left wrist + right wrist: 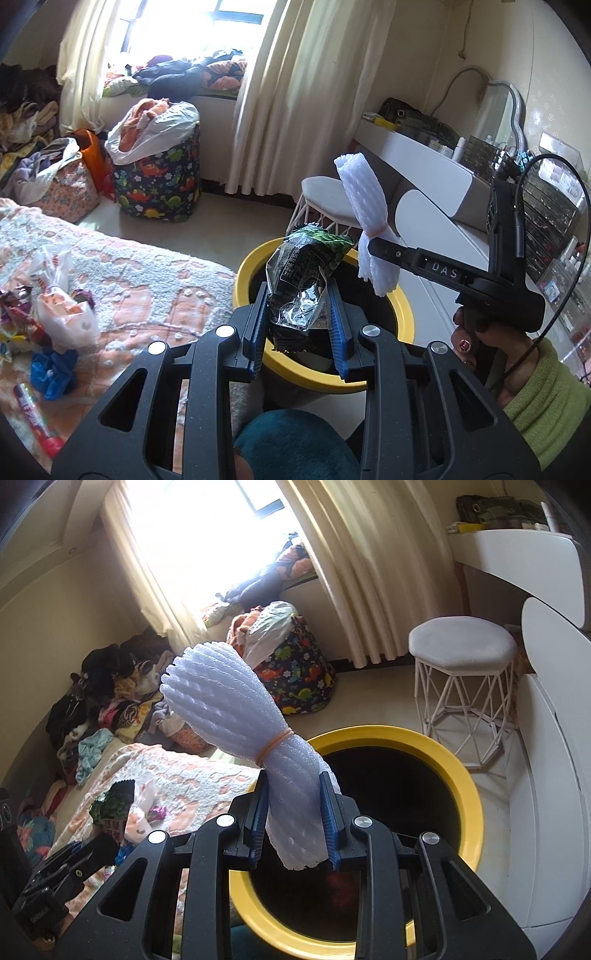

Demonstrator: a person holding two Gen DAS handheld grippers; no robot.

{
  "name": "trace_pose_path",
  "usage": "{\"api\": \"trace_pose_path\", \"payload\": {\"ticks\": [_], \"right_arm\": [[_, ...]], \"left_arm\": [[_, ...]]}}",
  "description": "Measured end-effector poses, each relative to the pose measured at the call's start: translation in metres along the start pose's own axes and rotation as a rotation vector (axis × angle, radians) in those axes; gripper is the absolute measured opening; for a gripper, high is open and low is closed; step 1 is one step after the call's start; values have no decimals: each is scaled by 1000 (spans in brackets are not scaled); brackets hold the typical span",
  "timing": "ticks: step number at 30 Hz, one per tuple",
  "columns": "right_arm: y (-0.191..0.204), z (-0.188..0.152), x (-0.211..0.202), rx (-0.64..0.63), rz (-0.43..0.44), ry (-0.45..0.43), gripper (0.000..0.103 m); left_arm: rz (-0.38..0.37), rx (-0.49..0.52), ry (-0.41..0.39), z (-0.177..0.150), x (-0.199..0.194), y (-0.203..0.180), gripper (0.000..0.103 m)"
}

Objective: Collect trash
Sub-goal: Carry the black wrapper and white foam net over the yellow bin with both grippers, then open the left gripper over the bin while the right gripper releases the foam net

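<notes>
My left gripper (297, 325) is clamped on a crinkled snack wrapper (304, 273), dark foil with a green leafy print and small white lettering too fine for me to read; its blue ribbed pads press both sides. My right gripper (293, 819) is clamped on a white foam net bundle (236, 716), ribbed and soft, cinched by an orange rubber band (275, 744). In the left view that tool's black arm reads "DAS". Both loads hang over the bin (469, 794), round with a glossy yellow rim and a dark inside, its mouth open below me. The bin sits between the bed (155, 280) with a nubbly peach-and-white cover on the left and a white dresser (546, 738) on the right. More wrappers (48, 314) lie on the bed. A white wire-legged stool (461, 646) stands beyond the bin.
</notes>
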State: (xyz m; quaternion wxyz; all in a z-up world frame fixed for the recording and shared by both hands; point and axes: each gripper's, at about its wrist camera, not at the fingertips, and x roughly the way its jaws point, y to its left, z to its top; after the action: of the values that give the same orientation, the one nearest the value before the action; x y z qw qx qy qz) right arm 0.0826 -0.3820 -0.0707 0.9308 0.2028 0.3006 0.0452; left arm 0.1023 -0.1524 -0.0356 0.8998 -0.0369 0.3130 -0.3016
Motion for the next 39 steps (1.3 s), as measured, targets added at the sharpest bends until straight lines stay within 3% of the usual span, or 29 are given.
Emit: {"api": "trace_pose_path", "payload": {"ticks": [14,33,36,39], "right_arm": [[-38,-4,6,107,-70,15,25],[-60,-10,21,187,-112,75,29],[-62,-10,22,196,-110,76,31],[-61,-10,21,201,-106,69,38]], "left_arm": [[-35,29,77,-3,47,-16,22],[-19,37,192,-8,116,-15,23],[-11,41,207,-9,125,-14,25],[10,26,225,-10,129,-11,39]]}}
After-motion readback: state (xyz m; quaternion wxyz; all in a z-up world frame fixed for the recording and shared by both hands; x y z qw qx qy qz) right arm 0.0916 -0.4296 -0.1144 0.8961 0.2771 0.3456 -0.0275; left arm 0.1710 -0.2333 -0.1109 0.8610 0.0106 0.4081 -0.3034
